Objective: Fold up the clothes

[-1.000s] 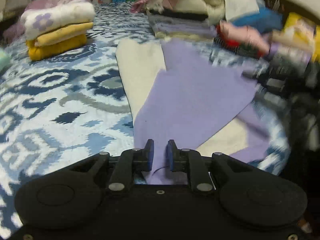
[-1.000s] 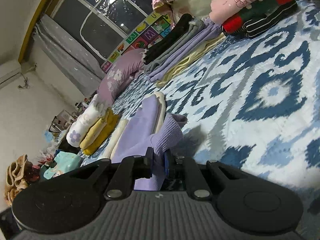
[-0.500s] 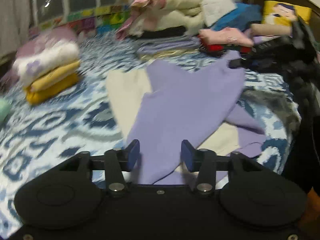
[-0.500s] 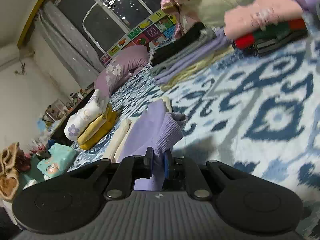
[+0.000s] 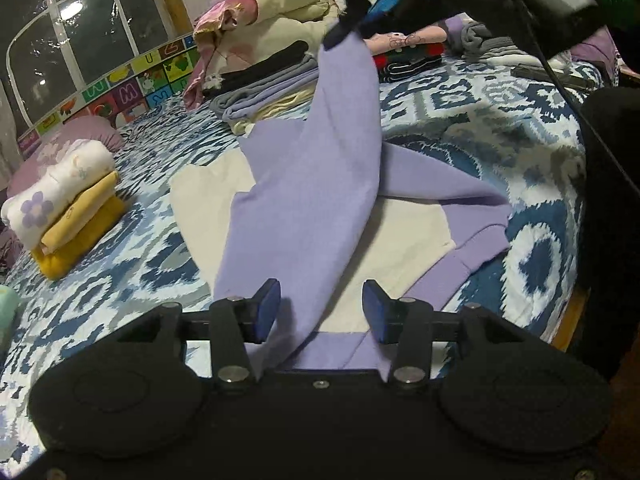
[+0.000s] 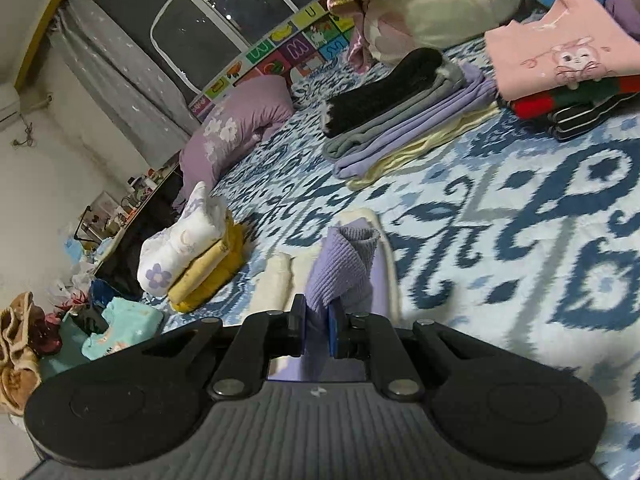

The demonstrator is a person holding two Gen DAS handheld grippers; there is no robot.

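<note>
A purple and cream sweatshirt [image 5: 404, 236] lies spread on the blue patterned bedspread [image 5: 460, 92]. One purple sleeve [image 5: 340, 152] rises from it as a taut band towards the top of the left wrist view. There my right gripper [image 5: 352, 20] is shut on its end. In the right wrist view the ribbed purple cuff [image 6: 340, 268] is pinched between the closed pads of my right gripper [image 6: 316, 330]. My left gripper [image 5: 320, 312] stands open low over the sweatshirt's near edge. The sleeve's base runs between its blue pads, which do not press on it.
A white and yellow folded stack [image 5: 68, 216] sits at the left. A grey, purple and black folded pile [image 6: 404, 120] and a pink and red pile [image 6: 560, 64] lie farther back. A purple pillow [image 6: 236, 128] is by the window. The bed's edge [image 5: 568, 320] runs at the right.
My left gripper opened and let go of the purple cloth, then rolled. My right gripper rose with the cuff, pulling the sleeve up from the bed.
</note>
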